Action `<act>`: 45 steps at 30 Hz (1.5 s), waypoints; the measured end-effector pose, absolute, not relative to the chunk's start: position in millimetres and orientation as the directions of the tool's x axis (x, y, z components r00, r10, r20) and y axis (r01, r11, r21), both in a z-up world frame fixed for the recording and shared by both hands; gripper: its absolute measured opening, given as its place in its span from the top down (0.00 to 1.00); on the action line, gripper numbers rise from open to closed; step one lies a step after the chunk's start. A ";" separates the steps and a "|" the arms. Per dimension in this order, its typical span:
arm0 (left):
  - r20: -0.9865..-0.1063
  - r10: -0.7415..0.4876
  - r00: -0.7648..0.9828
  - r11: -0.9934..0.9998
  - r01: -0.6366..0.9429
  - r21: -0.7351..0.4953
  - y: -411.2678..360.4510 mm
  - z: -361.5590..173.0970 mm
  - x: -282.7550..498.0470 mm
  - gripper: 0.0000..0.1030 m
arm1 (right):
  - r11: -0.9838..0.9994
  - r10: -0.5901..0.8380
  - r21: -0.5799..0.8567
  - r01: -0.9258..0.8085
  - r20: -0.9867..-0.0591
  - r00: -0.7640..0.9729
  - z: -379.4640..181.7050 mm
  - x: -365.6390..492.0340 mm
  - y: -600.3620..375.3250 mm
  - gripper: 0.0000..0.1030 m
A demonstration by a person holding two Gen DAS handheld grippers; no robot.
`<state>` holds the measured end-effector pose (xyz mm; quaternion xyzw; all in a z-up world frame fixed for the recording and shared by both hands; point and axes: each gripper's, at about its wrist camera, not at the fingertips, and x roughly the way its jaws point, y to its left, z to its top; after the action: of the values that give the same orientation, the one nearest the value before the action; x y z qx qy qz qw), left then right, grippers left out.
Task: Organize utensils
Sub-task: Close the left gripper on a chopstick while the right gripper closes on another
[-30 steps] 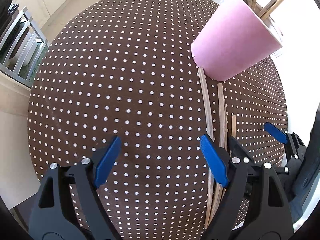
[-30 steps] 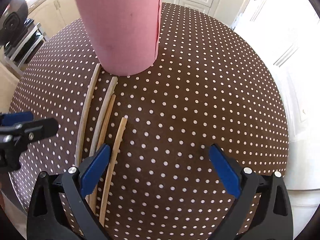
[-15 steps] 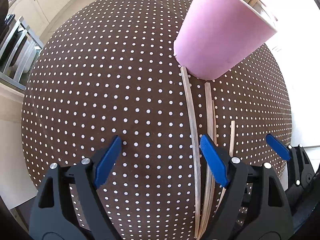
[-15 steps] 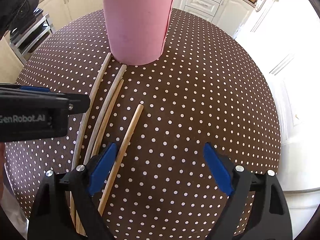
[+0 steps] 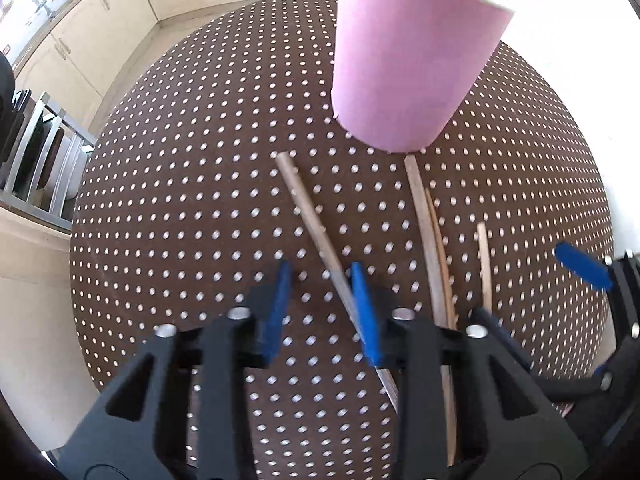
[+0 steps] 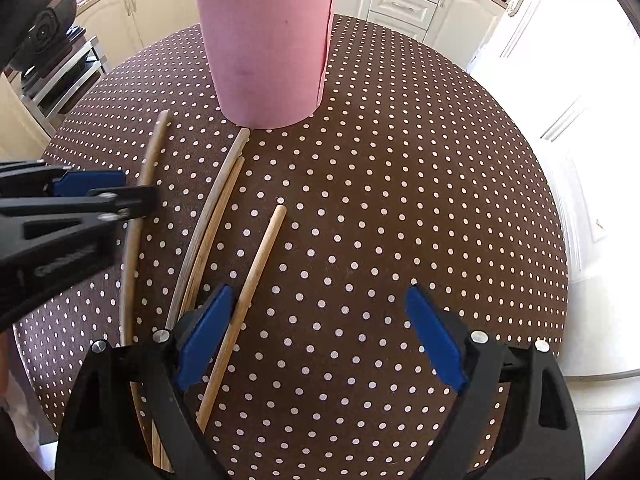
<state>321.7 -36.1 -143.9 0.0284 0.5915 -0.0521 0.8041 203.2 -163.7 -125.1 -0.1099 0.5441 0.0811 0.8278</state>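
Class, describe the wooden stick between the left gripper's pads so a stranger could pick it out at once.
Start at the pink cup on the dotted tablecloth. Four sticks lie in front of it. The target stick is furthest from the right gripper; it alone slants away from the others, with the left gripper closing round it.

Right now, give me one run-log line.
left gripper: closing around leftmost chopstick | right gripper: open, empty | pink cup: upright

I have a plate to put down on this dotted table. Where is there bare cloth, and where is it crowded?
Free: the wide stretch of tablecloth right of the pink cup and the lone chopstick, and the cloth left of the left gripper. Crowded: the strip before the cup, where four chopsticks lie and the left gripper is closing around one.
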 end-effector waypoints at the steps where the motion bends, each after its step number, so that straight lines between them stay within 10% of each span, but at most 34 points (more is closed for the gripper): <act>1: -0.954 -0.057 0.295 0.991 0.129 -0.019 -35.2 -143.2 318.7 0.80 | 0.962 0.015 -0.094 -0.255 -0.919 0.395 -125.2 203.8 -163.4 0.18; 22: -0.953 -0.072 0.295 0.983 0.185 -0.017 -15.0 -145.3 267.2 0.89 | 0.974 0.050 -0.034 -0.224 -0.931 0.361 -120.7 183.1 -144.8 0.34; 24: -0.950 -0.029 0.310 0.985 0.171 0.026 -20.1 -143.7 263.6 0.79 | 0.974 0.046 -0.040 -0.222 -0.929 0.368 -121.6 180.0 -140.2 0.34; 26: -0.934 0.102 0.341 0.986 0.092 0.141 -30.8 -141.8 256.4 0.25 | 0.978 0.069 -0.012 -0.210 -0.926 0.372 -121.7 178.1 -139.7 0.40; 27: -0.925 0.122 0.359 0.985 0.067 0.156 -31.2 -143.5 257.0 0.25 | 0.980 0.068 -0.010 -0.198 -0.922 0.381 -121.2 177.0 -140.4 0.43; 30: -0.938 -0.044 0.343 0.994 0.109 -0.007 -22.6 -143.3 256.4 0.42 | 0.978 0.072 -0.014 -0.210 -0.913 0.400 -120.6 173.1 -139.0 0.49; 37: -0.935 -0.039 0.354 0.976 0.213 0.040 -38.3 -137.3 244.0 0.92 | 0.975 0.083 -0.009 -0.223 -0.913 0.399 -119.7 162.2 -147.0 0.70; 45: -0.937 -0.200 0.287 0.969 0.196 -0.147 -36.3 -134.1 243.1 0.95 | 0.981 0.130 0.058 -0.188 -0.908 0.399 -113.7 163.1 -177.6 0.96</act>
<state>243.1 -36.3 -134.1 -0.0017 0.5842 -0.1237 0.8021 163.1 -177.6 -113.7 -0.0265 0.5398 0.0950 0.8360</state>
